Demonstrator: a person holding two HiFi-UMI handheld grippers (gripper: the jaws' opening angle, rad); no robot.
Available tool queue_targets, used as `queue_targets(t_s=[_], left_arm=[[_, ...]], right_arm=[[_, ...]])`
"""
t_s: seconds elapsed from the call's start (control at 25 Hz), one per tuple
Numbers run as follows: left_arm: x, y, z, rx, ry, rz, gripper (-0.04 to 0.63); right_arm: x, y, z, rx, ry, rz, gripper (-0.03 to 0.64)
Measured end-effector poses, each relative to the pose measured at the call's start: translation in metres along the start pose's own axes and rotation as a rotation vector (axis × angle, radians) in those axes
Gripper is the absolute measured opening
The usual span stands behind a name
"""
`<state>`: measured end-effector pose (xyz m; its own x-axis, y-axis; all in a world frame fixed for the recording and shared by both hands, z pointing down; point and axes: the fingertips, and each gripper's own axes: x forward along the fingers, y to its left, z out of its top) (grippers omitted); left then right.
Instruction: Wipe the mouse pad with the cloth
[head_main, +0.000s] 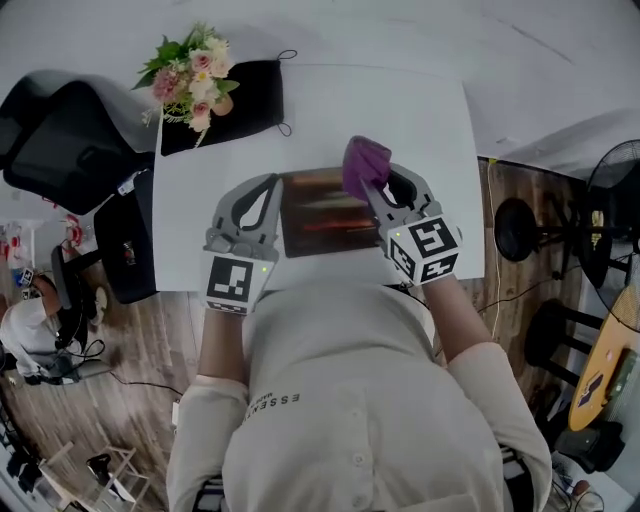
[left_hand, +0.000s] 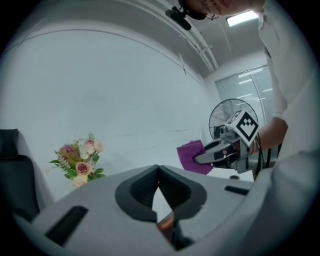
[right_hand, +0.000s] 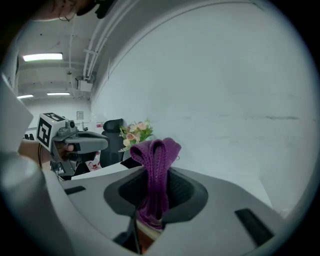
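A dark mouse pad (head_main: 322, 213) with reddish streaks lies on the white table (head_main: 420, 110), near its front edge. My right gripper (head_main: 381, 188) is over the pad's right part and shut on a purple cloth (head_main: 364, 165), which bunches above the jaws. In the right gripper view the cloth (right_hand: 156, 155) stands folded between the closed jaws of that gripper (right_hand: 157, 175). My left gripper (head_main: 272, 184) lies at the pad's left edge with its tips together. The left gripper view shows its jaws (left_hand: 159, 170) meeting, a sliver of the pad (left_hand: 166, 224) below them, and the cloth (left_hand: 190, 156) to the right.
A bunch of pink and white flowers (head_main: 192, 75) lies on a black cloth (head_main: 250, 100) at the table's back left. A black office chair (head_main: 60, 130) stands to the left. To the right are a stool (head_main: 520, 225) and a fan (head_main: 615, 190).
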<state>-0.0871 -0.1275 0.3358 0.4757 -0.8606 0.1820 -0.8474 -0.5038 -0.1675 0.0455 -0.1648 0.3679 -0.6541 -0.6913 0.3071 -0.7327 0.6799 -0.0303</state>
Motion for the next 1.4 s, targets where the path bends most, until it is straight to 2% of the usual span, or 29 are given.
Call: queue_targets(t_s=[0.2,0.36,0.48,0.64,0.84,1.08,1.4], left_arm=[[-0.014,0.014,0.015,0.001,-0.039,0.018,0.0],[-0.017,0.019,0.023,0.02,-0.05,0.023,0.0],[-0.021,0.021,0.027,-0.008,-0.058,0.029,0.0],[-0.026,0.026,0.028,-0.041,-0.055,0.046,0.0],[-0.029,0.03,0.026,-0.01,-0.073,0.036,0.0],[-0.028,0.031,0.025,-0.041,-0.065,0.04,0.0],[-0.025,0.032,0.02,-0.037,-0.063,0.024,0.0]], right_arm=[[-0.007,0.02,0.03,-0.074,-0.127,0.002,0.095],[-0.011,0.029,0.045,-0.134,-0.191,0.009,0.094],[-0.012,0.031,0.052,-0.135,-0.219,0.0,0.092],[-0.013,0.032,0.051,-0.108,-0.23,-0.014,0.091],[-0.011,0.032,0.047,-0.086,-0.227,-0.026,0.091],[-0.01,0.032,0.042,-0.062,-0.202,-0.026,0.091],[-0.008,0.027,0.036,-0.038,-0.181,-0.053,0.091]])
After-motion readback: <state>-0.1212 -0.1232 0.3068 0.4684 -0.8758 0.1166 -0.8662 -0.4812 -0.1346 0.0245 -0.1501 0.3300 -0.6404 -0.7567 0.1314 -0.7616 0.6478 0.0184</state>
